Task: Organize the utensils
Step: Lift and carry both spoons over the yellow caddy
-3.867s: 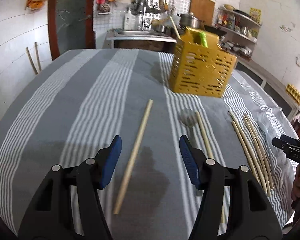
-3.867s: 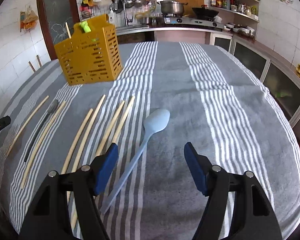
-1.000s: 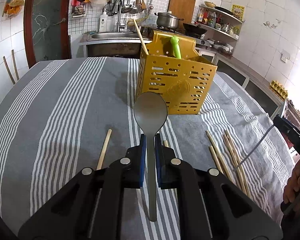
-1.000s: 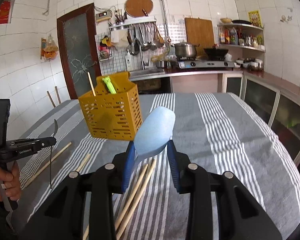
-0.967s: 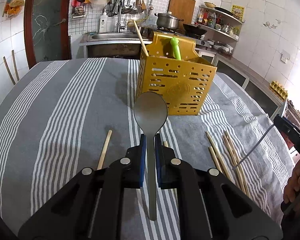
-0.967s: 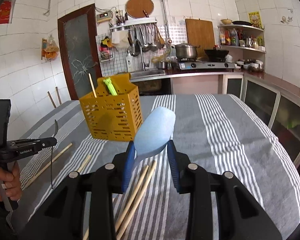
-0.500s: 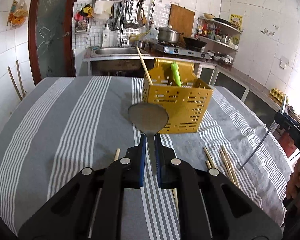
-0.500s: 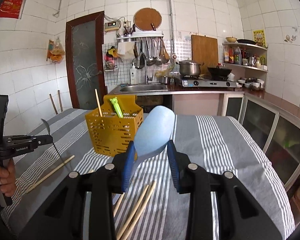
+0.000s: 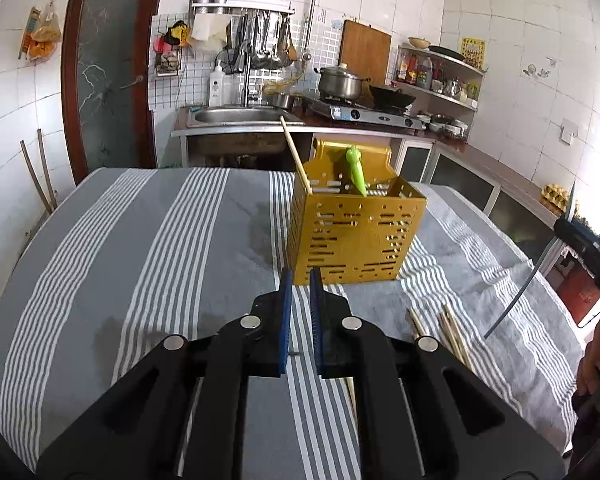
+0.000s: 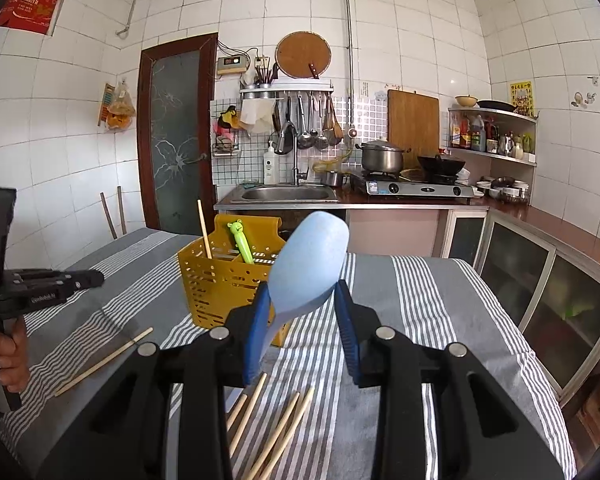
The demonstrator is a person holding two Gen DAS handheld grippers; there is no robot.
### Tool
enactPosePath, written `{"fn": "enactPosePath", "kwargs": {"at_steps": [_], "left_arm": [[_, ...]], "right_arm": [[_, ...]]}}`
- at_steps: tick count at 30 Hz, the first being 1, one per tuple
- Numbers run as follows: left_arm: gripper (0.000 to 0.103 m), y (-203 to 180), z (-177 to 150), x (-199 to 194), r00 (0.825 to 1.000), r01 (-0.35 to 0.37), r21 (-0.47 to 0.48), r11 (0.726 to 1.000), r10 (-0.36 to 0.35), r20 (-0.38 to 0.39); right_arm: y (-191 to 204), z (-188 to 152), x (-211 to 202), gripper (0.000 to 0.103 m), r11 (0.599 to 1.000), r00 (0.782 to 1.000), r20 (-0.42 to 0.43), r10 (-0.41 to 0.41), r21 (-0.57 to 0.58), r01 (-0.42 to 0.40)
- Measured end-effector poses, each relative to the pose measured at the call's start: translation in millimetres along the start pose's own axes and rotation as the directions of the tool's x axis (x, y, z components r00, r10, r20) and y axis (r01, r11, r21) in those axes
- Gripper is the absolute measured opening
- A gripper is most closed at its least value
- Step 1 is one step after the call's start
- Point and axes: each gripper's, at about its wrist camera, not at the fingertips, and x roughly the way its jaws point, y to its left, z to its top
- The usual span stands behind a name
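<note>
Your right gripper [image 10: 302, 312] grips blue spoon [image 10: 306, 268] between pads, bowl tilted up, raised over striped cloth [image 10: 412, 300], in front of yellow basket [image 10: 216, 280]. Your left gripper [image 9: 300, 312] nearly closed; nothing visible between pads. Basket holds green utensil [image 9: 356, 172] and one chopstick [image 9: 296, 156]. Loose chopsticks [image 10: 272, 420] lie on cloth below right gripper.

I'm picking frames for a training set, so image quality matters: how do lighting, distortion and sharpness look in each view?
Left wrist view: fisheye bows the door frame, corners go black, yellow basket is sharp, soft shadows on the striped cloth. Right wrist view: same bowing and dark corners, even daylight, blue spoon looms large near the lens, no motion blur.
</note>
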Motion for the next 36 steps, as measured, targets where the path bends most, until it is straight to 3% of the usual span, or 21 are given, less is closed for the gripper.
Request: {"fn": "enactPosePath", "kwargs": {"at_steps": [6, 9, 11, 12, 18, 24, 29, 30, 32, 34, 36], "left_arm": [[0.008, 14, -10, 7, 0.999, -0.021, -0.038, 0.999, 0.02, -0.033], [0.009, 26, -22, 19, 0.995, -0.04, -0.071, 0.997, 0.033, -0.096], [0.017, 29, -32, 32, 0.988, -0.066, -0.05, 0.997, 0.058, -0.143], [0.025, 30, -35, 36, 0.986, -0.07, -0.037, 0.997, 0.064, -0.157], [0.05, 21, -47, 62, 0.973, -0.068, 0.097, 0.993, 0.087, -0.214], [0.055, 6, -54, 93, 0.957, -0.089, 0.273, 0.958, 0.158, -0.243], [0.056, -1, -59, 114, 0.942, -0.046, 0.402, 0.914, 0.174, -0.288], [0.056, -1, -61, 118, 0.94, -0.048, 0.413, 0.909, 0.181, -0.289], [0.04, 1, -59, 124, 0.942, -0.048, 0.399, 0.916, 0.174, -0.287], [0.008, 6, -52, 125, 0.942, -0.082, 0.386, 0.919, 0.198, -0.271], [0.002, 12, -44, 121, 0.949, -0.073, 0.33, 0.941, 0.168, -0.267]], "right_arm": [[0, -1, 1, 0.033, 1.0, 1.0, -0.009, -0.002, 0.002, 0.002], [-1, -3, 5, 0.033, 1.0, 1.0, -0.017, -0.001, 0.008, 0.001], [-2, -4, 9, 0.033, 1.0, 1.0, -0.023, 0.005, 0.014, -0.005], [-2, -5, 10, 0.033, 1.0, 1.0, -0.026, 0.008, 0.015, -0.007], [-5, -11, 18, 0.033, 0.999, 0.999, -0.042, 0.016, 0.029, -0.015], [-11, -12, 28, 0.033, 0.999, 0.998, -0.06, 0.02, 0.039, -0.018], [-16, -15, 35, 0.033, 0.999, 0.997, -0.074, 0.019, 0.05, -0.015], [-16, -15, 38, 0.033, 0.998, 0.997, -0.078, 0.019, 0.056, -0.015], [-16, -17, 41, 0.033, 0.998, 0.996, -0.084, 0.023, 0.061, -0.018], [-12, -17, 43, 0.033, 0.998, 0.996, -0.087, 0.024, 0.058, -0.019], [-11, -17, 43, 0.033, 0.998, 0.996, -0.085, 0.026, 0.055, -0.021]]}}
